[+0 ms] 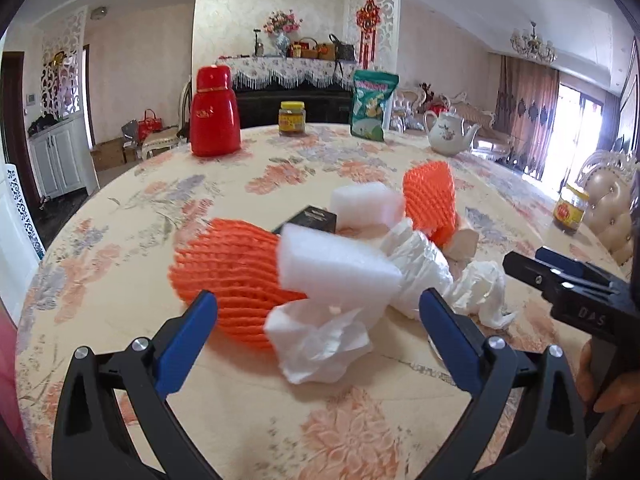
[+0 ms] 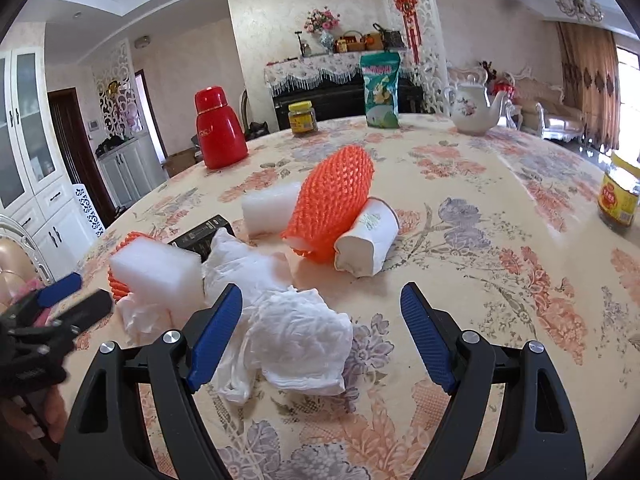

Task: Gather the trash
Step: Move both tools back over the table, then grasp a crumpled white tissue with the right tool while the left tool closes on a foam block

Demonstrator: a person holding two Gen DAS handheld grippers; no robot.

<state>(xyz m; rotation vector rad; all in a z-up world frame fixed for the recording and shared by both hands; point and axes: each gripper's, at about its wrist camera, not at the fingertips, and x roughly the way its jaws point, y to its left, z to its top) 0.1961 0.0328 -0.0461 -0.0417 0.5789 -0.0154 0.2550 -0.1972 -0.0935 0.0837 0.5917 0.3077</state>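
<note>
Two grippers, left gripper (image 1: 318, 314) and right gripper (image 2: 320, 334), stood wide open and empty; each best straddles its crumpled tissue (image 2: 304, 340) squarely before closing

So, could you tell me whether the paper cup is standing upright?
No, the paper cup lies on its side against the orange foam net.

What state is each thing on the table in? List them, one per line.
Left gripper: jaws open, empty.
Right gripper: jaws open, empty.
Flask: upright, capped.
Far jar: upright, lid on.
Near jar: upright, lid on.
Snack bag: standing.
Teapot: upright, lid on.
Paper cup: on its side.
Tissue: crumpled.
</note>
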